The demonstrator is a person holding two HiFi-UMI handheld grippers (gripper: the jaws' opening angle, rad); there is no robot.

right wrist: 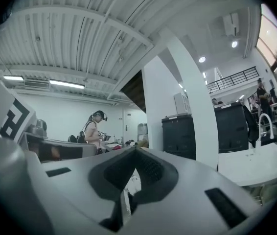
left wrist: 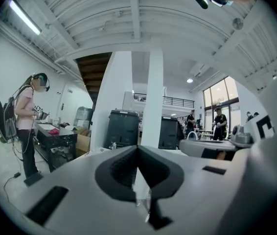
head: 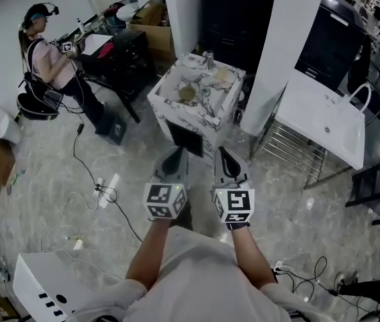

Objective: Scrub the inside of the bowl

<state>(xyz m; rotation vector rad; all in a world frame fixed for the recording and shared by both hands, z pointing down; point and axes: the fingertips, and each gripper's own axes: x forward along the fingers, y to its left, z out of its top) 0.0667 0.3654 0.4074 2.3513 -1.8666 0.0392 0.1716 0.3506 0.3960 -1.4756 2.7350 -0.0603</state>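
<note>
Two hand-held grippers, near centre, side by side.
Left gripper (head: 175, 154): jaws fully together, nothing held.
Right gripper (head: 224, 156): same.
One brown round bowl (head: 187, 92) inside one marble-patterned sink (head: 170, 110), far centre, well apart from both grippers.

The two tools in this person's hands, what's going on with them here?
A person holds the left tool and the right tool side by side, both shut and empty, pointing toward a marbled sink stand ahead. A brownish round thing in its basin may be the bowl; scrubbing has not started. Another person stands at a black table.
</note>
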